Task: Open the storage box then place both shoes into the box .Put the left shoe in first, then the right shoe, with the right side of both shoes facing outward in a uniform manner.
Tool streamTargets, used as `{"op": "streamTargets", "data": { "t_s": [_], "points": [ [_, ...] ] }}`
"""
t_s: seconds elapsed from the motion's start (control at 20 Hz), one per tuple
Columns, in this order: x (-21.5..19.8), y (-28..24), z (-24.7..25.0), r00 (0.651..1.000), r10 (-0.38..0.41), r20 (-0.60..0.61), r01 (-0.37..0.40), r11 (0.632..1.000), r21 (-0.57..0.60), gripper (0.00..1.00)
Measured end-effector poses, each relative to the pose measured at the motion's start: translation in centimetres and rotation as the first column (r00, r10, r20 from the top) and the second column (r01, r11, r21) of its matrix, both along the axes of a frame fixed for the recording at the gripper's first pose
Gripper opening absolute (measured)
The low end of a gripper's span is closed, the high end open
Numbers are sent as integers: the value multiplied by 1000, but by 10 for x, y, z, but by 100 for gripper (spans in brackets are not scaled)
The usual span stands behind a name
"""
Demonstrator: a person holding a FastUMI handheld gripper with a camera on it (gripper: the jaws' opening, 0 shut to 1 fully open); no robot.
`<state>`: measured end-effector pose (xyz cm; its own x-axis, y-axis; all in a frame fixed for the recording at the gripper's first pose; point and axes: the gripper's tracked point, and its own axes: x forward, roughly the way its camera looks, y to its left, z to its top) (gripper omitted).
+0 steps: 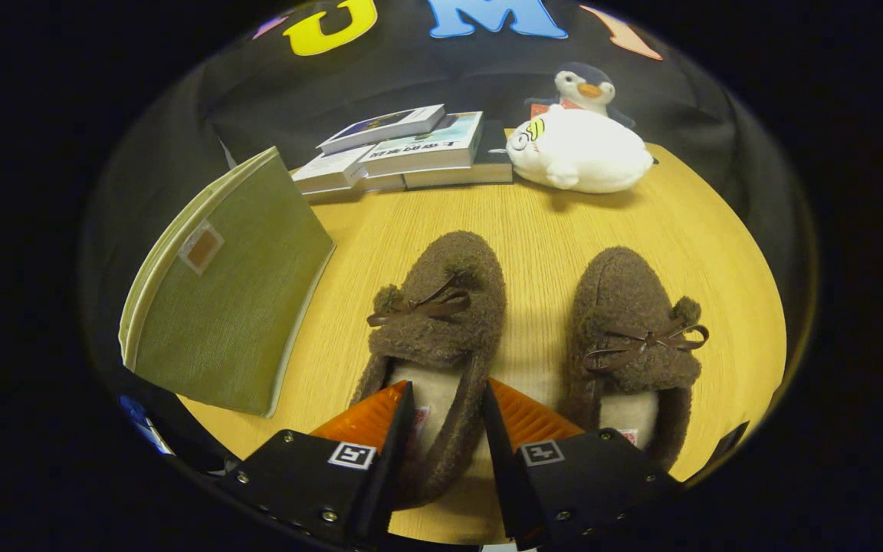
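Now the gripper (448,399) pinches the left shoe's (435,337) side wall — wooden table (533,222), dark cloth wall.

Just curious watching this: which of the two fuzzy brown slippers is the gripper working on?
The slipper nearer the green box: the gripper straddles that left shoe's side wall. The right shoe lies untouched.

Shoes (441,307) fuzzy brown, cream lining; storage box (227,307) olive green, cream trim; table (549,222) light woodgrain; plush (576,149) white; penguin (585,84) grey/white, orange beak

no print on the books (403,149) can be read.
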<state>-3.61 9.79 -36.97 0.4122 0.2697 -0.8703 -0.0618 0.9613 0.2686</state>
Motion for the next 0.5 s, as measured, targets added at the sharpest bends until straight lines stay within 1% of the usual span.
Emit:
{"op": "streamTargets", "data": {
  "t_s": [0.05, 0.1, 0.15, 0.2, 0.25, 0.3, 0.35, 0.4, 0.5],
  "points": [
    [0, -1, 0, 1000, 3, -3, -3, 1000, -4, 53],
    [3, -14, -1, 999, -32, 5, 32, 999, -40, 53],
    [2, -10, 1, 998, -54, -19, 54, 998, -11, 18],
    [2, -9, 0, 997, -68, -30, 68, 998, 4, 19],
    [1, -19, 6, 995, -102, -23, 101, 995, -13, 18],
    [2, -23, 8, 989, -144, -29, 144, 990, -6, 10],
    [5, -20, 9, 983, -179, -43, 181, 983, 33, 1],
    [7, -17, 14, 977, -205, -53, 208, 977, 55, 1],
    [9, -18, 24, 974, -221, -56, 224, 972, 64, 1]
  ]
}}
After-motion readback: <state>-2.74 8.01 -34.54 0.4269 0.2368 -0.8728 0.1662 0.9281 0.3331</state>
